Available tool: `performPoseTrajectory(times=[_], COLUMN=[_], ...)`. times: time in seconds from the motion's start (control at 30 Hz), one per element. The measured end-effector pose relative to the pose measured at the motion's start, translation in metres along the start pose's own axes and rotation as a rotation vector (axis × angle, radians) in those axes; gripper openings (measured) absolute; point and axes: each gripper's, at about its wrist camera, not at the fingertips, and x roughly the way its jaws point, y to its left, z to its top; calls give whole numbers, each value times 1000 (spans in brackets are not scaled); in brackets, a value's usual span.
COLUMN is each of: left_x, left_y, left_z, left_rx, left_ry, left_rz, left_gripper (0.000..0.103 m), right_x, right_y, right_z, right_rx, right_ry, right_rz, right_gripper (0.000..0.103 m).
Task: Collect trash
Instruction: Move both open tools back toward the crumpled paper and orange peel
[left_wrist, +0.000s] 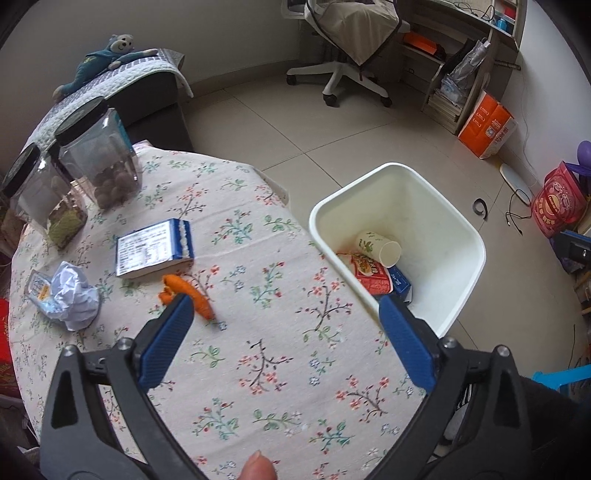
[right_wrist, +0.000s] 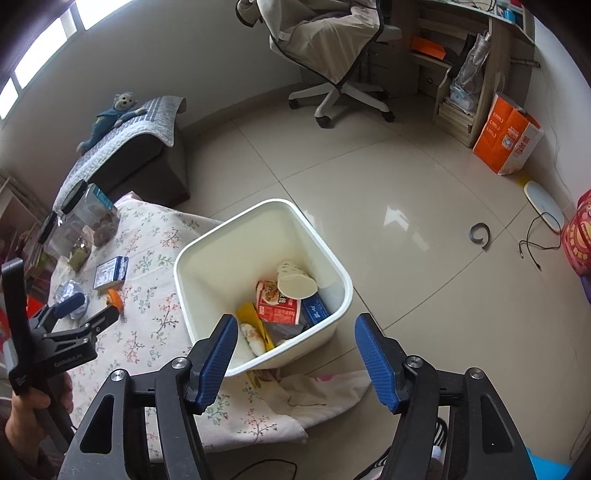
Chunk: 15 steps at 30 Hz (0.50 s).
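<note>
Several pieces of trash are lying on the floral-clothed table (left_wrist: 258, 295): an orange peel (left_wrist: 192, 295), a crumpled white paper (left_wrist: 75, 295) beside a small clear wrapper (left_wrist: 37, 291), and a blue-and-white box (left_wrist: 153, 251) just behind the peel. The white bin (left_wrist: 461, 236) is standing on the floor against the table's edge, already holding a paper cup (left_wrist: 378, 247), a red packet (left_wrist: 371, 277) and a blue carton (left_wrist: 400, 282).

The left gripper (left_wrist: 284, 317) is hovering over the cloth with its fingers spread wide and nothing between them, one pad sitting just beside the peel. The right gripper (right_wrist: 295, 332) is hanging above the bin's near rim, likewise wide open and empty.

The step in hand appears to be the peel pickup. To do it well, the left gripper should be shifting sideways until the peel sits between both pads, then lowering close to the cloth and closing across the peel's narrow width rather than along its curve. Pinching too low may be catching the tablecloth and dragging it, so the fingertips should be stopping just at the fabric. The jars (left_wrist: 99, 162) at the table's far side are well apart from the approach.
</note>
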Motion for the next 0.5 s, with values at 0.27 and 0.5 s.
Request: performPoseTrajectory(times=[0.27, 0.5], left_x=[-19, -28], left_y=[67, 144], left_z=[-27, -50], left_rx=[-120, -363], left_ry=[-9, 46], left_rz=[43, 100], left_gripper=[102, 102], right_x=[13, 46], right_y=[56, 122], right_z=[2, -2], right_rx=[-65, -137], right_ry=[6, 44], right_rz=[17, 20], right_gripper=[72, 75])
